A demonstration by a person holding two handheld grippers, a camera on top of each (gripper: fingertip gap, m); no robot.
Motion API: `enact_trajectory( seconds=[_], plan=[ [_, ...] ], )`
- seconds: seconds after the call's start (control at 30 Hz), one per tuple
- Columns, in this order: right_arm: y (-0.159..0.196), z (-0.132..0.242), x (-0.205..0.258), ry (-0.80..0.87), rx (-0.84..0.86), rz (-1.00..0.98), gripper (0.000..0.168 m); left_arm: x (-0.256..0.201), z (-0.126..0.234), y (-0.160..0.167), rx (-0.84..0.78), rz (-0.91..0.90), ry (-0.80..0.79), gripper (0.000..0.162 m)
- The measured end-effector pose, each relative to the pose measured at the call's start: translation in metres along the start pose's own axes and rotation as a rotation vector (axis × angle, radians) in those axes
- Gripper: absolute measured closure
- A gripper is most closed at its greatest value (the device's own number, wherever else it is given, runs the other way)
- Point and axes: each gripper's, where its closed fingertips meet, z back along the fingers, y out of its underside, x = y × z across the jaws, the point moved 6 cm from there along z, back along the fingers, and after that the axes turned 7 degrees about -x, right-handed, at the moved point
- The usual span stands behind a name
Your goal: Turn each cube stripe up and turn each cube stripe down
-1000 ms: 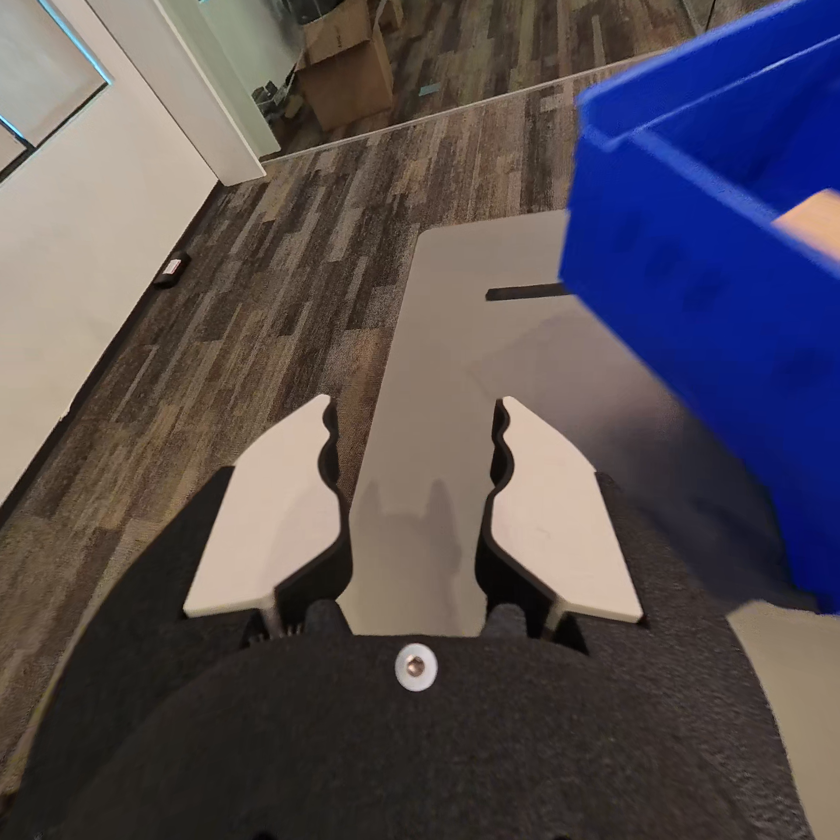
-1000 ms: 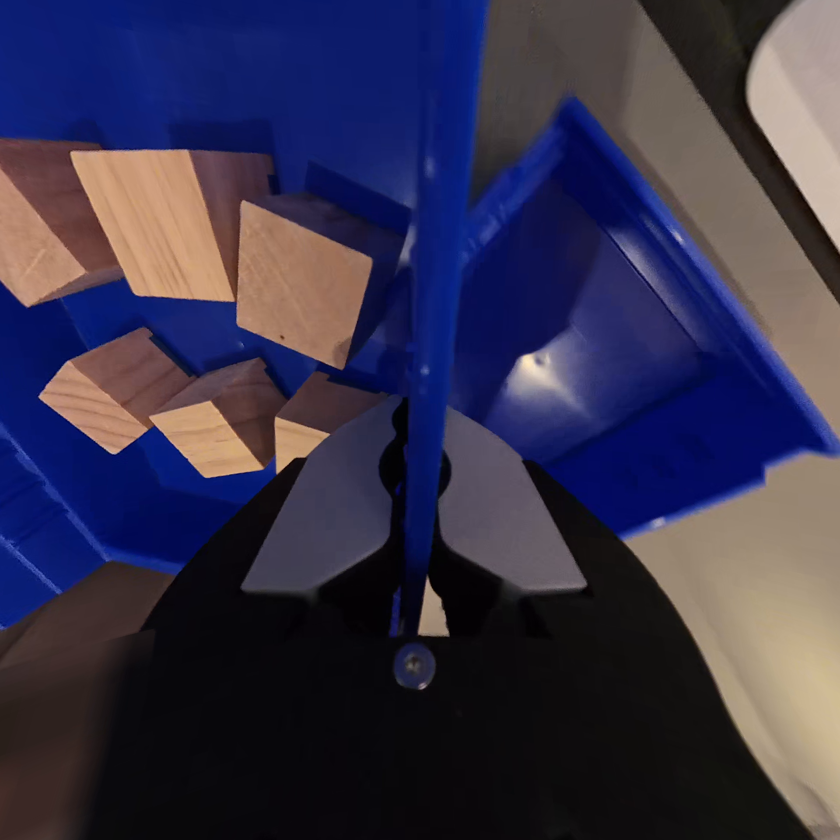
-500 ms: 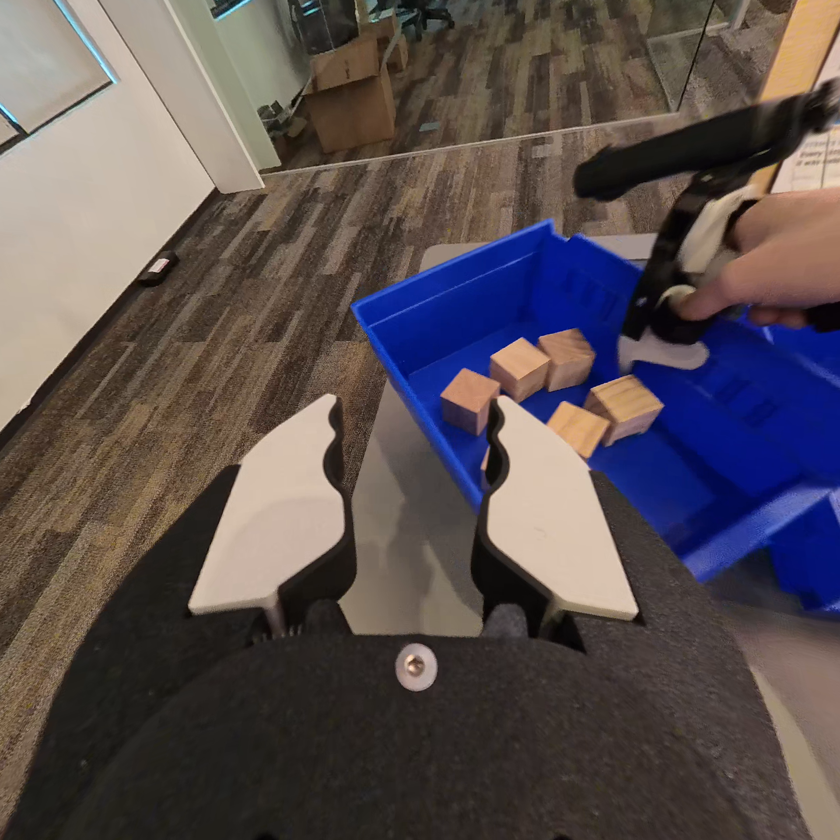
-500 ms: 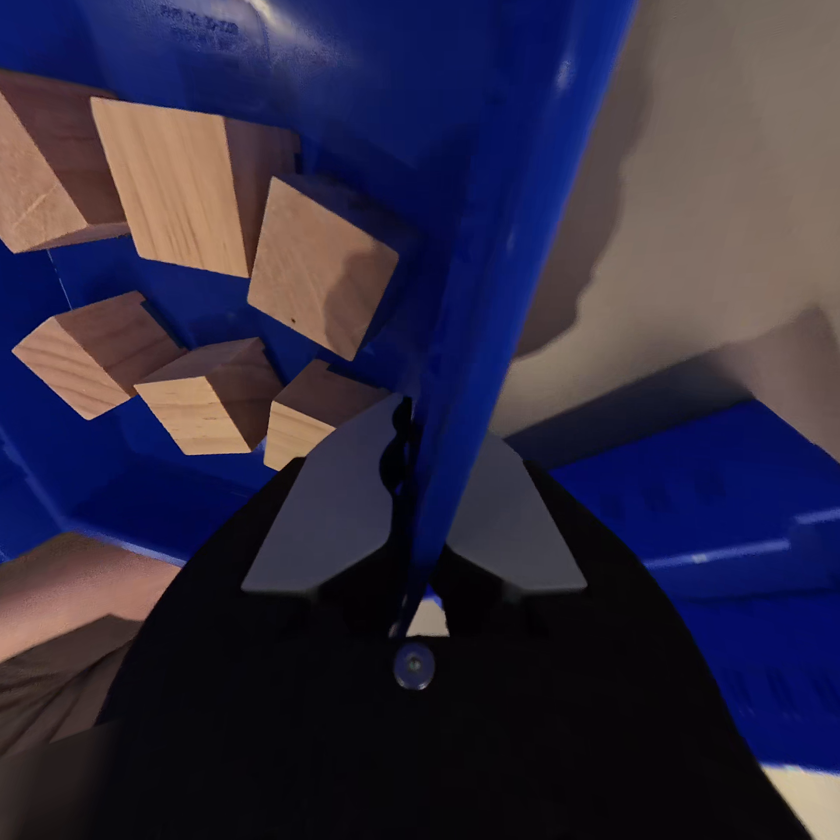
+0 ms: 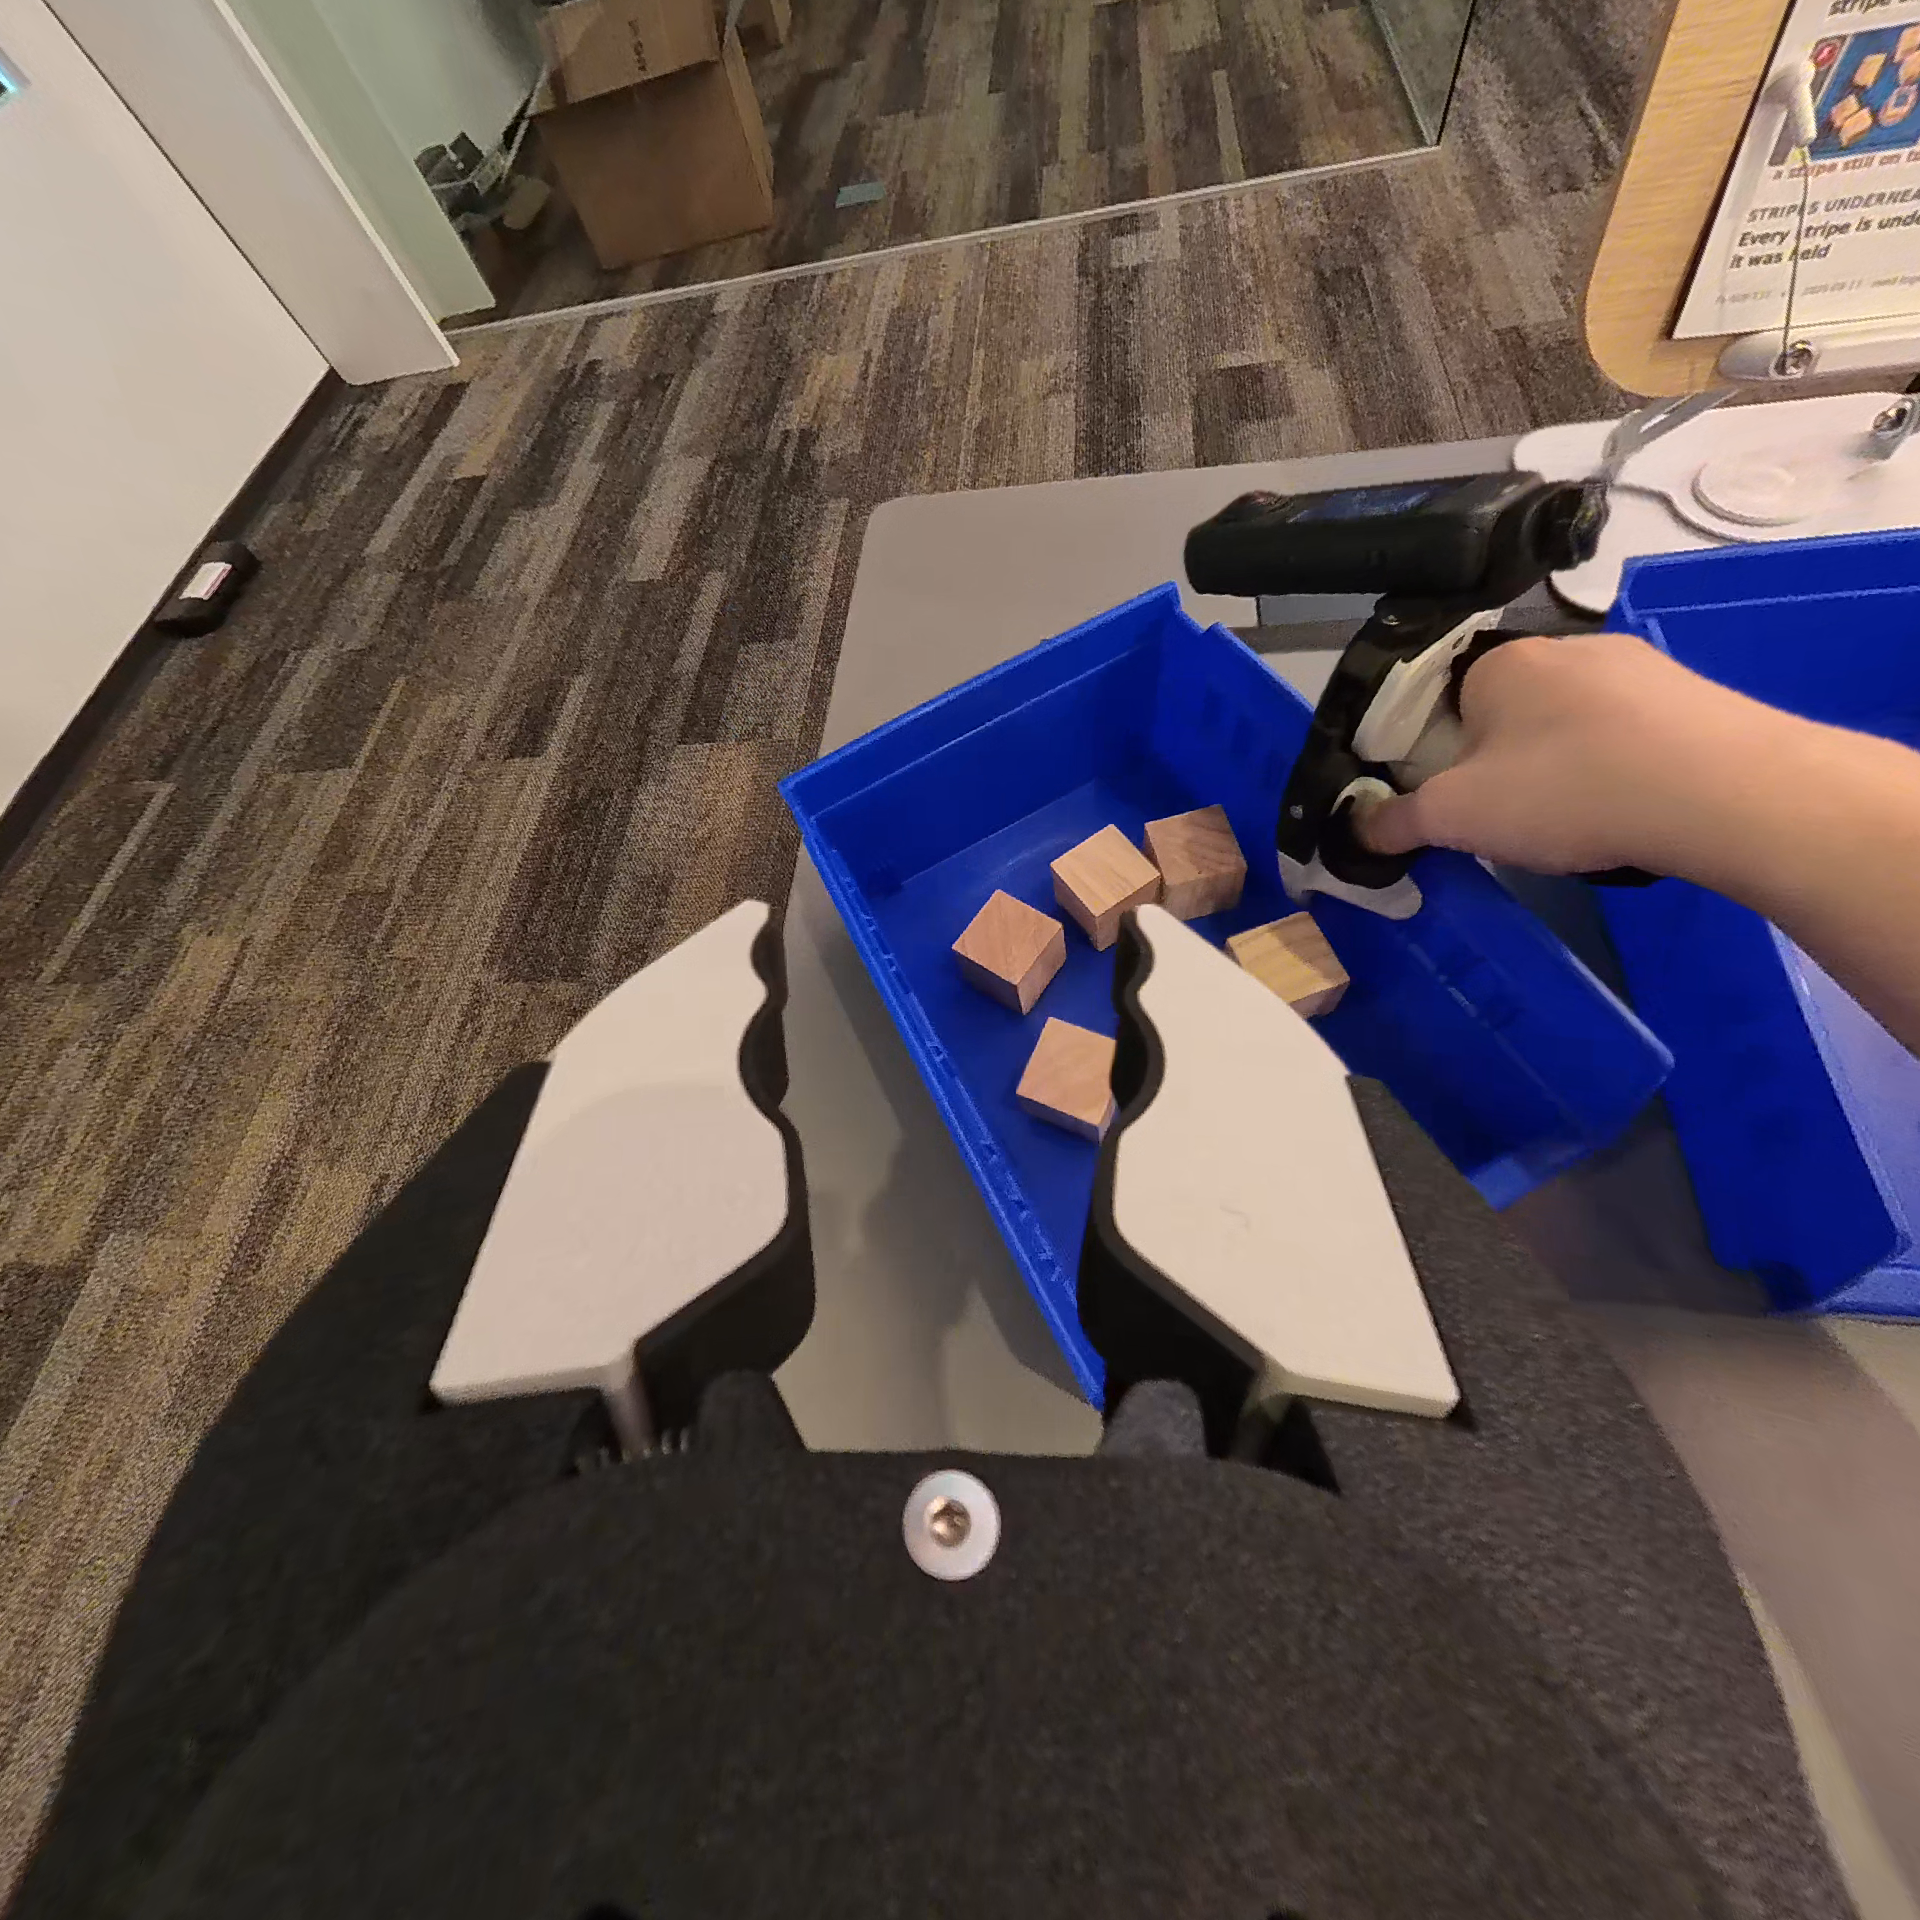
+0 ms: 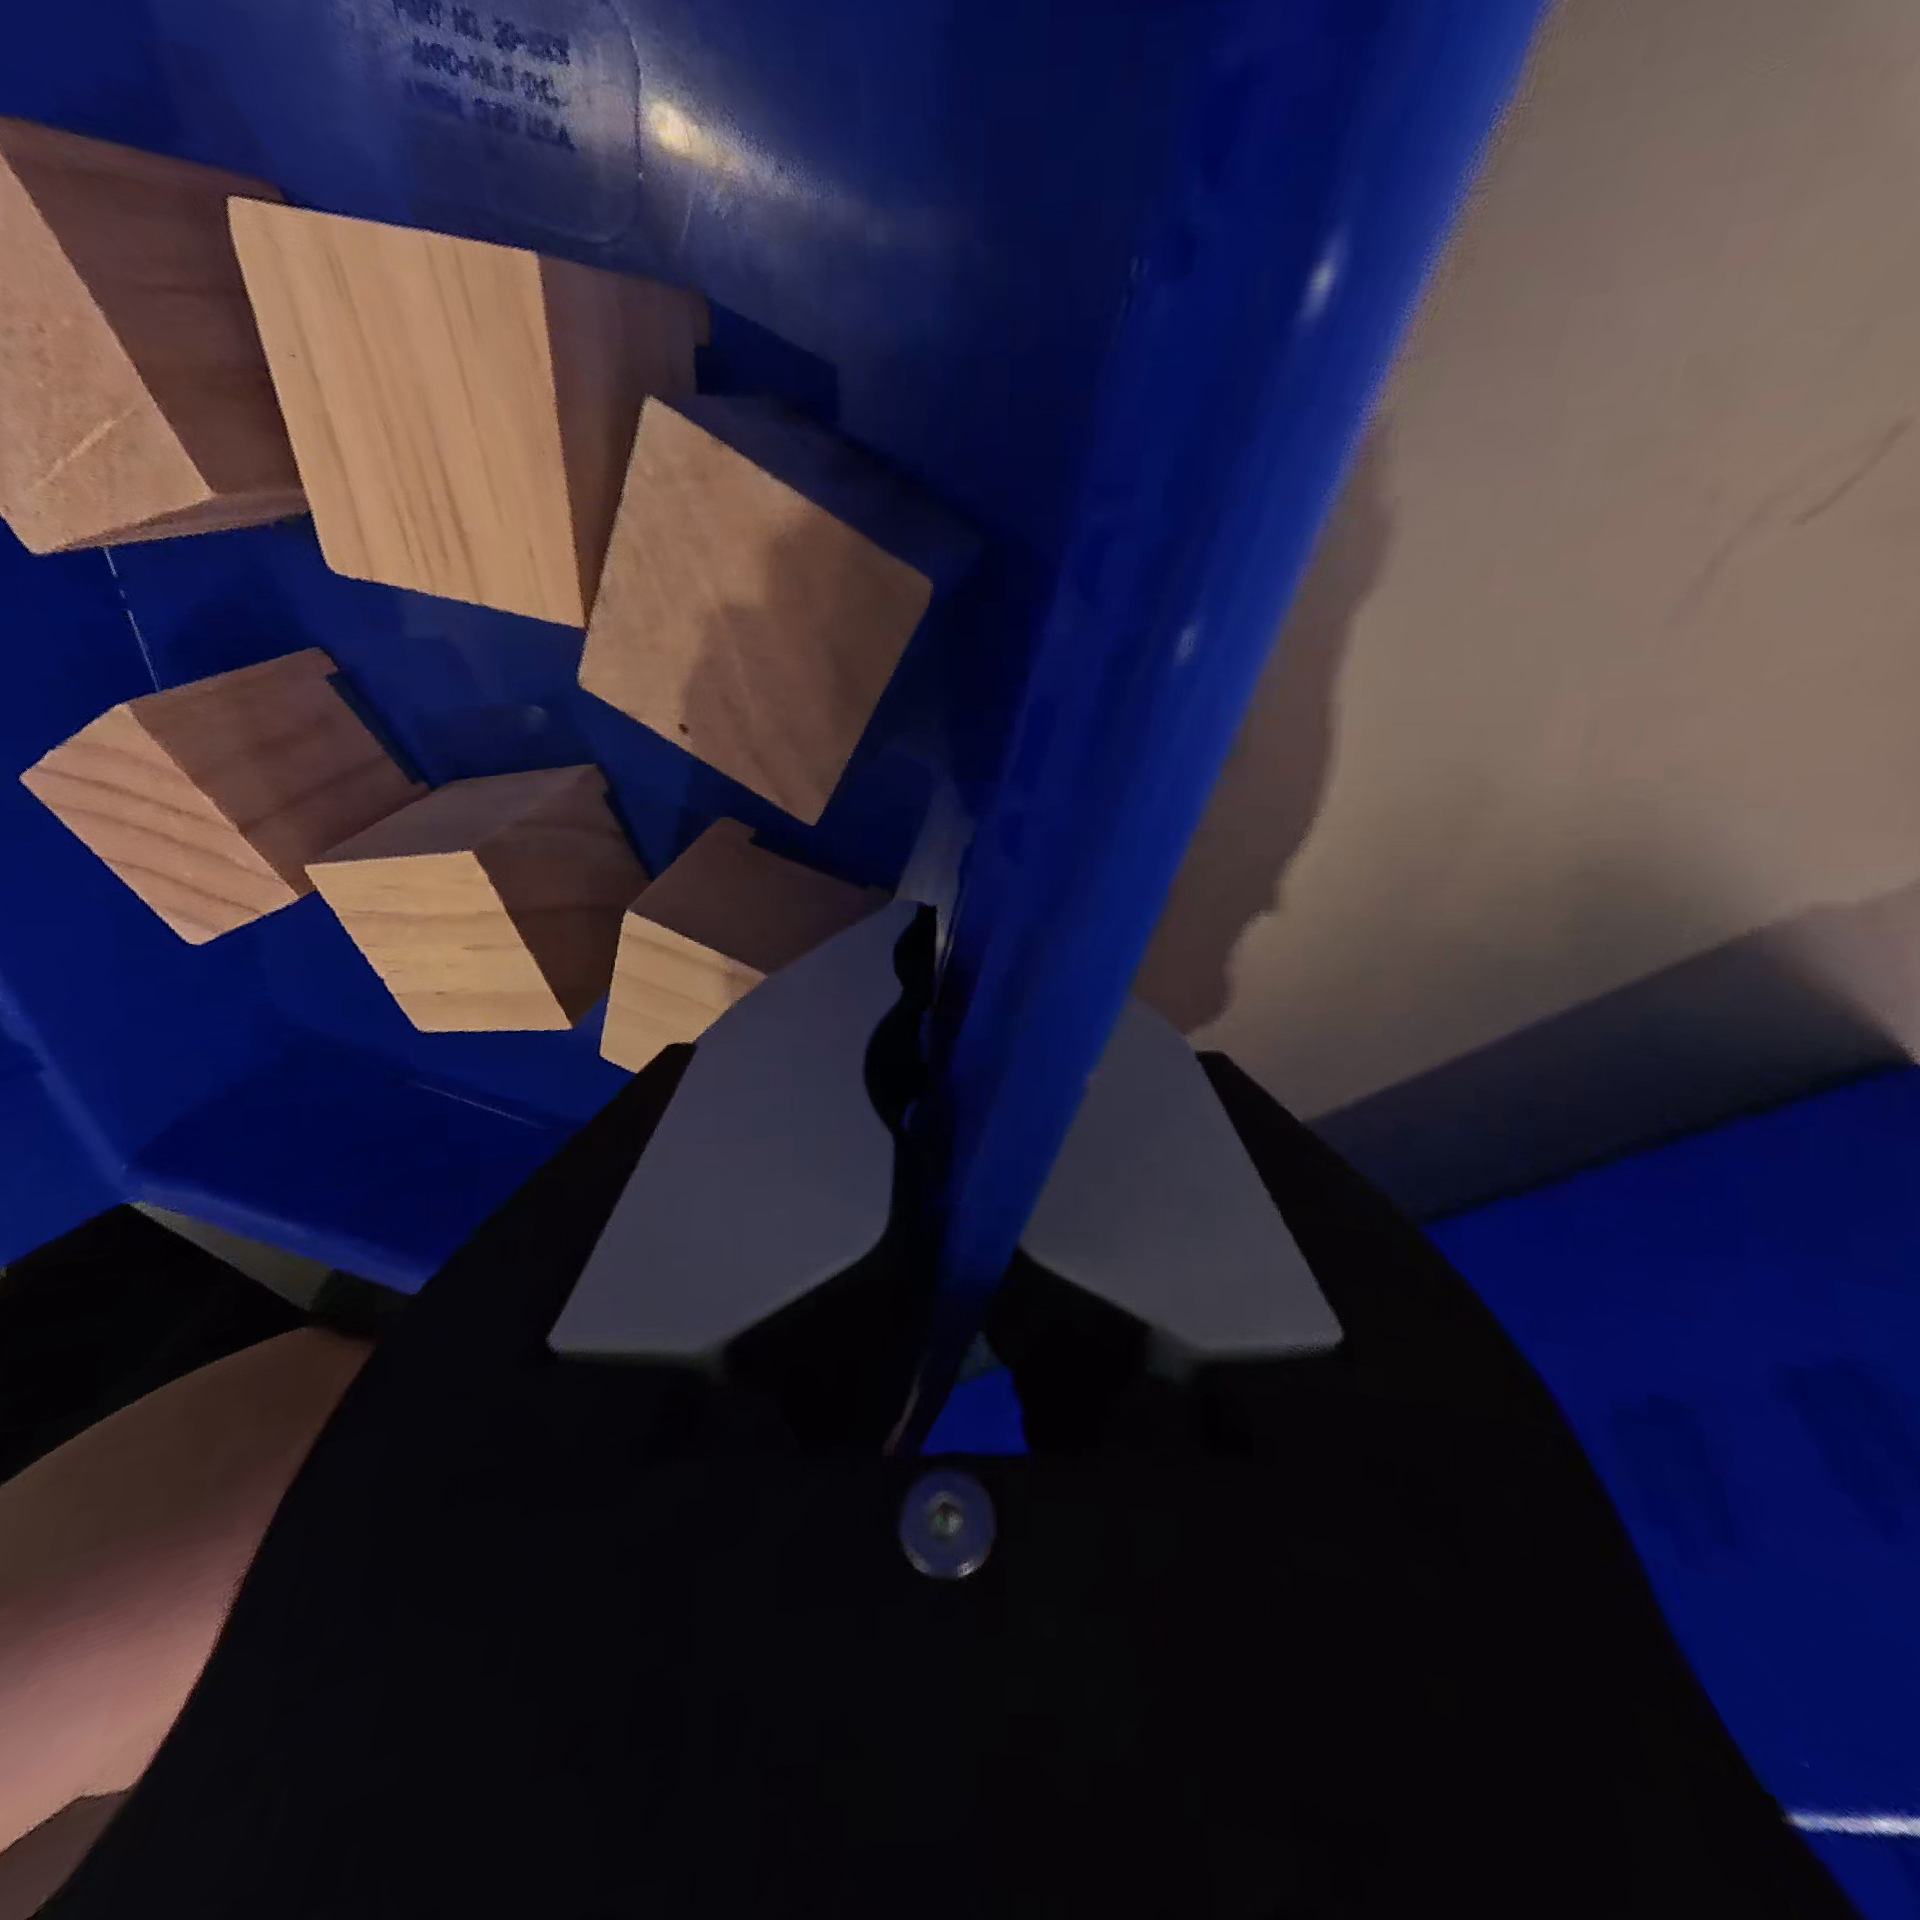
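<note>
A blue bin sits on the grey table and holds several plain wooden cubes; no stripe shows on any visible face. My left gripper is open and empty, hovering just before the bin's near left corner. My right gripper, held by a hand, is shut on the bin's right wall. In the right wrist view the right gripper clamps that wall edge-on, with the cubes to its left inside the bin. The wall partly hides its right finger.
A second blue bin stands close to the right of the first and also shows in the right wrist view. A white stand base and a sign are at the back right. The table's left edge drops to carpet floor.
The bin with the cubes swung from close up at the right down onto the table. The right gripper stayed shut on its wall. The left gripper stayed open.
</note>
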Motion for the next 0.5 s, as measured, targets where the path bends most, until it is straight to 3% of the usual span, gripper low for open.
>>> enact_trajectory(
  seconds=[0.13, 0.27, 0.37, 0.5],
  plan=[
    [-0.004, 0.015, 0.0, 0.028, -0.096, 0.052, 0.155, -0.006, -0.002, -0.002, 0.008, -0.018, 0.011, 0.101],
    [-0.009, 0.093, -0.001, 0.175, -0.458, 0.208, 0.147, -0.015, -0.002, -0.004, 0.009, -0.049, 0.034, 0.1],
    [0.037, 0.165, -0.028, 0.336, -0.668, 0.248, 0.141, -0.023, -0.002, -0.006, 0.01, -0.073, 0.06, 0.1],
    [0.135, 0.196, -0.127, 0.427, -0.581, -0.075, 0.114, -0.033, -0.003, -0.01, 0.003, -0.098, 0.083, 0.1]
  ],
)
